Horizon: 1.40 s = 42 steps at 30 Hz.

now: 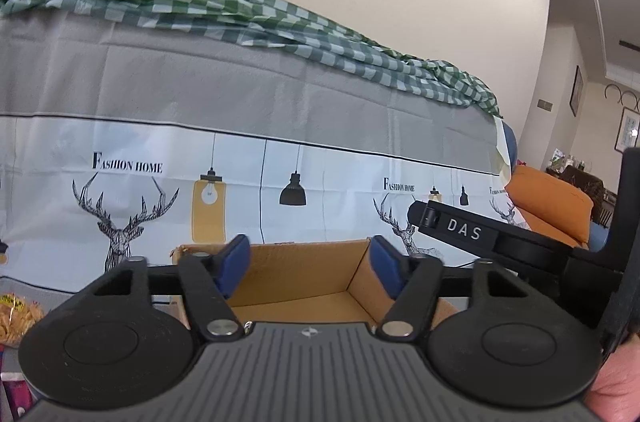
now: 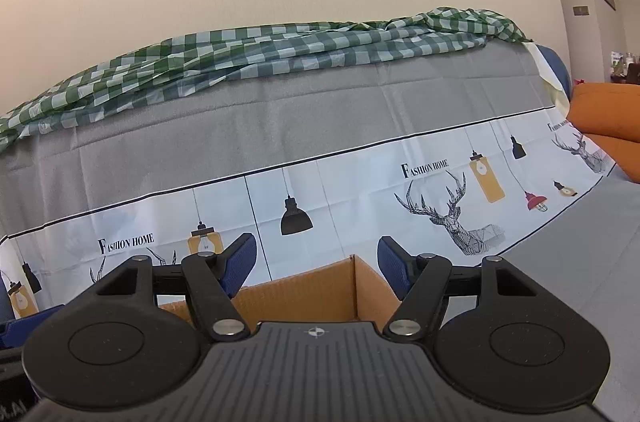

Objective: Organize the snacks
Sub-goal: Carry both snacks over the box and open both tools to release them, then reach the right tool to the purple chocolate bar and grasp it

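An open cardboard box [image 1: 304,282] sits in front of my left gripper [image 1: 308,268], which is open and empty, its blue pads apart above the box's inside. The box also shows in the right wrist view [image 2: 316,294], its corner between the fingers of my right gripper [image 2: 318,266], which is open and empty. A clear bag of yellow snacks [image 1: 16,318] lies at the far left in the left wrist view. The other gripper's black body marked DAS [image 1: 472,234] shows at the right there.
A sofa back draped in a grey and white deer-print cloth [image 1: 280,150] rises behind the box, with a green checked cloth [image 2: 280,50] along its top. An orange cushion [image 1: 552,206] lies at the right. A pink packet [image 1: 16,394] shows at the lower left.
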Tool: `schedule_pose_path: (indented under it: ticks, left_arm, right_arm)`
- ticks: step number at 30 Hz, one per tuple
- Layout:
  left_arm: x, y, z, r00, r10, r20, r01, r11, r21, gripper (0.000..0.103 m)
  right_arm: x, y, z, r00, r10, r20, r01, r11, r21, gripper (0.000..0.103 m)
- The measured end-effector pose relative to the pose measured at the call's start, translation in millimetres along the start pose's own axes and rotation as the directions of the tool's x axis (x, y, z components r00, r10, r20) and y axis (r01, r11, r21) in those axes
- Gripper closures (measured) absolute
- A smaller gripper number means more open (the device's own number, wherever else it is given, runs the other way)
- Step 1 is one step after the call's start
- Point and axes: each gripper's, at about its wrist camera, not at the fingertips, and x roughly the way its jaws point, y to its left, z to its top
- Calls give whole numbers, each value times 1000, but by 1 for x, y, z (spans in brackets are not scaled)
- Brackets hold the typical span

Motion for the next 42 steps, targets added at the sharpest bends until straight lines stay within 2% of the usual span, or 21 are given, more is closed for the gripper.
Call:
schedule_pose_path:
  ticks: [4, 6, 7, 11, 13, 22, 34, 39, 42]
  left_arm:
    - [-1, 7, 3, 1000, 16, -18, -16, 1000, -15, 57]
    - [-1, 12, 3, 999, 23, -27, -23, 999, -25, 63]
    - [-2, 14, 4, 999, 28, -31, -29, 999, -29, 66]
    - [-4, 24, 6, 998, 46, -42, -48, 998, -49, 66]
    - [-6, 31, 8, 997, 57, -45, -59, 996, -63, 66]
    - [-19, 66, 14, 993, 96, -64, -105, 983, -150, 66]
    - [-36, 102, 18, 985, 149, -82, -163, 965, -204, 67]
    - [-43, 130, 19, 975, 194, -106, -215, 946, -242, 67]
    - [-48, 152, 18, 962, 239, -133, -266, 929, -257, 67]
  right_arm:
    - [0, 4, -2, 1000, 10, -7, -10, 1000, 9, 34]
    - [0, 8, -4, 1000, 23, -10, -23, 1000, 9, 39]
    - [0, 10, -4, 999, 37, -15, -37, 999, 10, 46]
    - [0, 21, -7, 996, 81, -31, -81, 997, 7, 64]
    - [-1, 27, -9, 994, 98, -38, -98, 995, 7, 66]
    - [-5, 55, -14, 989, 138, -53, -139, 990, -2, 67]
    - [-15, 105, -27, 976, 208, -67, -209, 978, -15, 67]
    - [-19, 127, -35, 967, 243, -82, -245, 969, -19, 68]
    - [-21, 139, -41, 960, 264, -93, -267, 964, -20, 70]
